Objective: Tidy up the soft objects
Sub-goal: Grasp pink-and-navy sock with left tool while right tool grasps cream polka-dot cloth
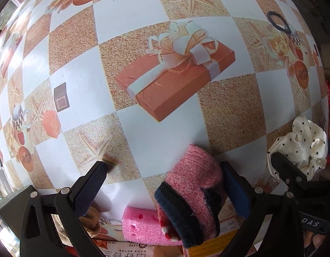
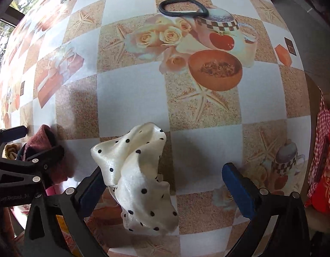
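Left wrist view looks down on the tabletop (image 1: 143,21), covered in a checked cloth printed with gift boxes, roses and starfish. The left tool (image 1: 165,177) stands wide, with a pink knitted sock (image 1: 192,192) with a dark navy cuff resting against its right finger and clear of the left one; whether the sock hangs from that finger or lies on the things below it cannot be told. Under the sock lies a pink foam block (image 1: 139,224) on printed packets, and a brown knitted piece (image 1: 93,220) shows beside the left finger.

From the right wrist view, the right tool (image 2: 167,180) is also spread wide. A cream satin scrunchie (image 2: 141,177) with black dots drapes against its left finger, well apart from the right one. Farther off on the cloth lies a black hair tie (image 2: 183,7), overlapping the printed mug.
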`<state>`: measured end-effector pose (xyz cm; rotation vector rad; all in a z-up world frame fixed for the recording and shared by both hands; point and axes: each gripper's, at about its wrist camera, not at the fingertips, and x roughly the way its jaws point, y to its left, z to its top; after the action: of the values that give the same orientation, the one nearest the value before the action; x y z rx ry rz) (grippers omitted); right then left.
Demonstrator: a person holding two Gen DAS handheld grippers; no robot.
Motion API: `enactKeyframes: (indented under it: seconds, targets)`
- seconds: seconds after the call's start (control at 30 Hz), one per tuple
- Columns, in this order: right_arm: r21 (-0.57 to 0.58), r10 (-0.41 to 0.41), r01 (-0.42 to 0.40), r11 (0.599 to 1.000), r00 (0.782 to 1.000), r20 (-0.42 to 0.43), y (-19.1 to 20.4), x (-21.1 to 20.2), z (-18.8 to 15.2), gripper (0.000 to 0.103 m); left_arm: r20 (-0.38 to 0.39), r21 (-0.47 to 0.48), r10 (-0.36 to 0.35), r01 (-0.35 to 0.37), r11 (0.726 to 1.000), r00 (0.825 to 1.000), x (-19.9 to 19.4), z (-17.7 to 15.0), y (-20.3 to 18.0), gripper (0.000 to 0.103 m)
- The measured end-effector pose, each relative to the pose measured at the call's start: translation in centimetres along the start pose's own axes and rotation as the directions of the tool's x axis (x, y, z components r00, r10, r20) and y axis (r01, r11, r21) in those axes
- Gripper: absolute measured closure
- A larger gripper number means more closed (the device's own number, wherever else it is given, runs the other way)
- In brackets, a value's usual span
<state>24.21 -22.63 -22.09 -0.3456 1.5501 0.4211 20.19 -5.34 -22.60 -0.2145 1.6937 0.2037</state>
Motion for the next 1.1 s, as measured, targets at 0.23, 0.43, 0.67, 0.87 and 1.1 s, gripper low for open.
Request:
enactKeyframes:
  seconds: [0.23,0.43,0.67,0.87,1.1]
  targets:
    - [-0.104,-0.026,0.026,0.994,1.000,0.010,1.9,-0.7,-0.4,0.018,0.050,0.130,0.001,-0.007,0.991,0.999,-1.6,0.6,-2.4,0.051]
    - [-0.130,0.102,-0.097,0.987,0.994,0.026,2.4,-2.6,-0.7,0.080,0.087,0.159,-0.062,0.047,0.986,0.994,-3.6,0.8,-2.8,0.091]
    - [0.005,0.219,-0.220,0.975,0.972,0.084,-1.4,-5.2,-1.7,0.080,0.206,0.143,-0.089,0.060,0.988,0.975,-8.4,0.5,-1.7,0.091]
    - [0.064,0.230,-0.236,0.970,0.969,0.094,-3.5,-6.4,-2.9,0.080,0.246,0.130,-0.106,0.076,0.989,0.963,-10.1,-1.5,-0.7,0.091]
    - [0.080,0.230,-0.240,0.967,0.966,0.116,-4.3,-7.7,-4.2,0.080,0.265,0.131,-0.113,0.080,0.988,0.958,-11.0,-2.9,-0.3,0.091]
